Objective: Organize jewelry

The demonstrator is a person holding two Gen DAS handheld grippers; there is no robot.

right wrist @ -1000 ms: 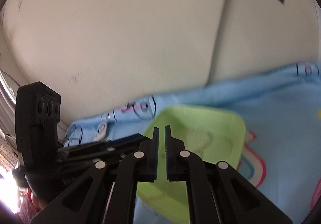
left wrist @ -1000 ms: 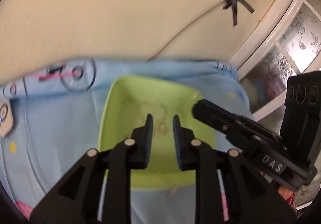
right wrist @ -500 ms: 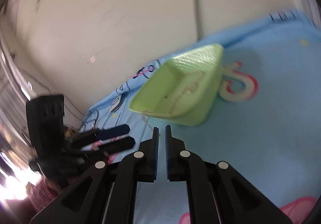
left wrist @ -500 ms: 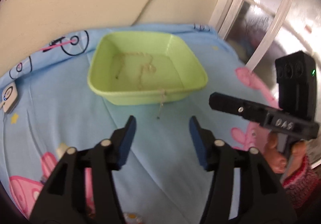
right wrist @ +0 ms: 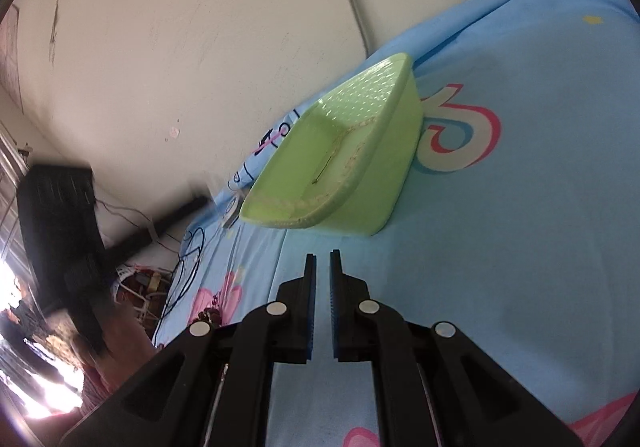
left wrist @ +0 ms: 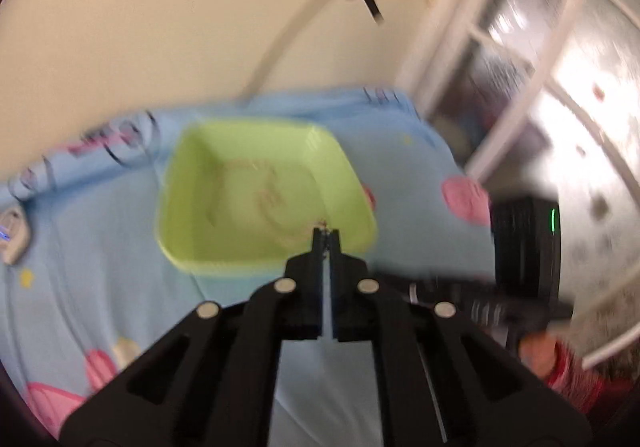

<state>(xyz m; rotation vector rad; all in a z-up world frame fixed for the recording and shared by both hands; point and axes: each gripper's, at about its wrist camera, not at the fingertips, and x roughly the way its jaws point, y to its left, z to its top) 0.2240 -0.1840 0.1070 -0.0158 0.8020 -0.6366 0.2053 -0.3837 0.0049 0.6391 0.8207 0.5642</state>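
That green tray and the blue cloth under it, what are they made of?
The tray looks like moulded plastic: one even lime colour, rounded corners, a soft sheen and a dimpled texture on one inner wall. The cloth seems to be soft printed fabric, matt, with cartoon patterns and gentle creases. Which fibre cannot be told.

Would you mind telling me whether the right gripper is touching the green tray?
Apart. In the right wrist view, the right gripper ends short of the green tray, with a strip of bare blue cloth showing between the fingertips and the tray's near wall.
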